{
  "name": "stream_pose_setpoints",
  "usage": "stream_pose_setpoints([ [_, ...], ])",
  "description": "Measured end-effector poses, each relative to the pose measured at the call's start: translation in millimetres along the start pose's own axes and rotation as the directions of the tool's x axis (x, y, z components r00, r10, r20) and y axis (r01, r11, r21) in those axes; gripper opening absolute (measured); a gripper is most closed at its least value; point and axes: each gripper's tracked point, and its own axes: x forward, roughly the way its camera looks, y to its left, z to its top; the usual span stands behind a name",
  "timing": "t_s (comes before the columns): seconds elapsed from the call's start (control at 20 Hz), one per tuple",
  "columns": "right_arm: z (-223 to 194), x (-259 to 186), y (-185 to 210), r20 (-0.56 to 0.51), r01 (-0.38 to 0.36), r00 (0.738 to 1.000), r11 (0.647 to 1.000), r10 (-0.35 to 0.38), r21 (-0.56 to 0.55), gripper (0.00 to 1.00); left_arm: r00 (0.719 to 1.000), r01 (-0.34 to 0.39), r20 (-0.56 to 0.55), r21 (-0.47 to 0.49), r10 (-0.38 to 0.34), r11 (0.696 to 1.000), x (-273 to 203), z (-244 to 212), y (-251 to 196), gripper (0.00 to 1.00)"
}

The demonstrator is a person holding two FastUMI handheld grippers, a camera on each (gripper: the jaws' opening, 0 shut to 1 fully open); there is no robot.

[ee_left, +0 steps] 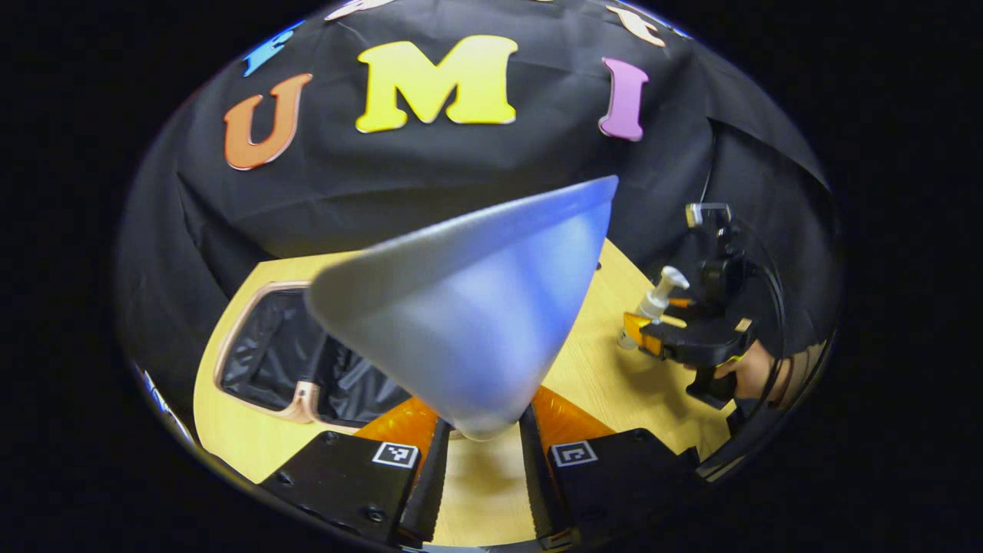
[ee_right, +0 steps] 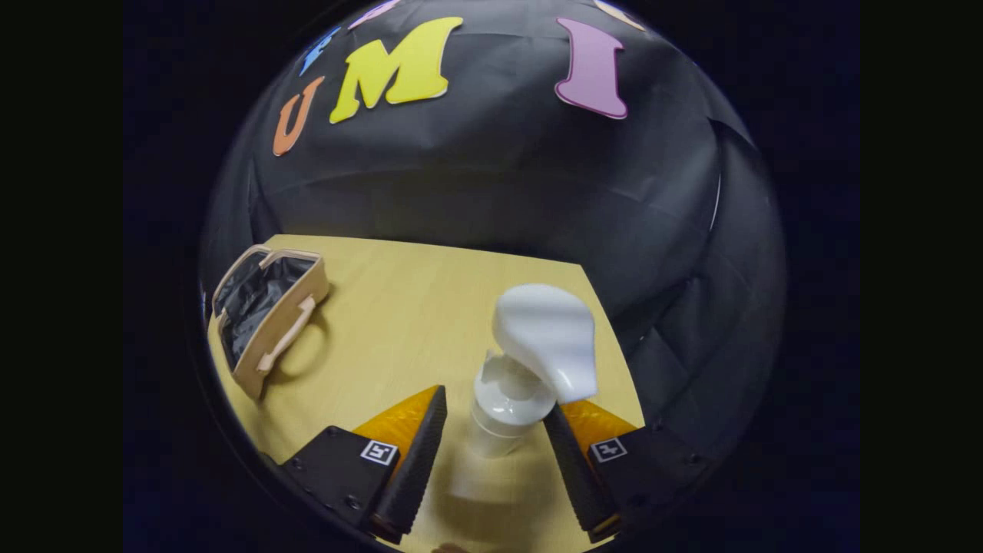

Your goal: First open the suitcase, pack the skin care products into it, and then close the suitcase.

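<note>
Right up close, a blue tube (ee_left: 476, 307) sits pinched between the two fingers of the left gripper (ee_left: 484, 438). Its narrow end is squeezed at the fingertips, and its wide flat end points up and away toward the black wall.

Down to the left of the tube lies the open suitcase (ee_left: 303, 403), tan with a black lining, flat on the wooden table (ee_left: 607, 376). The tube hangs just beside and above the suitcase, so I think the left gripper is the nearer one and only needs to move left and down to drop it in.

Over on the other side, the right gripper (ee_right: 491, 430) has its fingers spread around a white pump bottle (ee_right: 511, 399). The bottle stands upright on the table between them. I cannot tell if the fingers touch it yet. From there, the suitcase (ee_right: 269, 322) sits well apart, far off to the left.
</note>
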Motion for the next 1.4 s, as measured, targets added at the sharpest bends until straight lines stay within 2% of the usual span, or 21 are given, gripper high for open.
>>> stream_pose_setpoints([
  [0.05,0,1,-3,0.007,0.021,1.0,1.0,-0.021,0.0,0.73,1.0,-0.011,0.023,-0.01,0.011,1.0,-9,11,8,0.48],
  [0.1,2,2,-3,0.019,0.025,1.0,1.0,-0.025,0.009,0.62,0.998,-0.026,0.048,-0.009,0.027,1.0,-20,21,17,0.48],
  [0.2,5,-1,-2,0.022,0.031,0.999,0.999,-0.032,0.032,0.55,0.995,-0.048,0.085,-0.007,0.049,0.999,-40,35,35,0.48],
  [0.35,-1,-11,2,0.009,0.046,0.999,0.998,-0.047,0.034,0.51,0.992,-0.055,0.109,-0.032,0.058,0.998,-50,50,54,0.48],
  [0.5,2,-49,17,0.007,0.014,1.0,0.999,-0.015,0.043,0.49,0.99,-0.082,0.109,-0.05,0.087,0.995,-50,54,83,0.48],
  [0.65,8,-103,45,0.017,-0.061,0.998,0.996,0.06,0.066,0.49,0.989,-0.092,0.113,-0.072,0.1,0.993,-43,55,105,0.48],
  [0.8,17,-148,67,0.038,-0.104,0.994,0.99,0.101,0.1,0.49,0.993,-0.092,0.065,-0.105,0.1,0.99,-12,38,132,0.48],
  [0.95,32,-186,82,0.075,-0.115,0.991,0.988,0.107,0.104,0.49,0.996,-0.086,0.003,-0.141,0.087,0.986,23,9,147,0.49],
  [1.1,37,-213,91,0.092,-0.112,0.991,0.988,0.102,0.105,0.49,0.996,-0.064,-0.072,-0.145,0.054,0.987,58,-26,151,0.49],
  [1.2,39,-225,94,0.104,-0.096,0.991,0.991,0.087,0.09,0.49,0.992,-0.065,-0.117,-0.112,0.052,0.992,79,-43,154,0.49],
  [1.4,26,-236,97,0.086,-0.058,0.995,0.994,0.05,0.094,0.49,0.97,-0.06,-0.241,-0.119,0.029,0.991,105,-80,150,0.49],
])
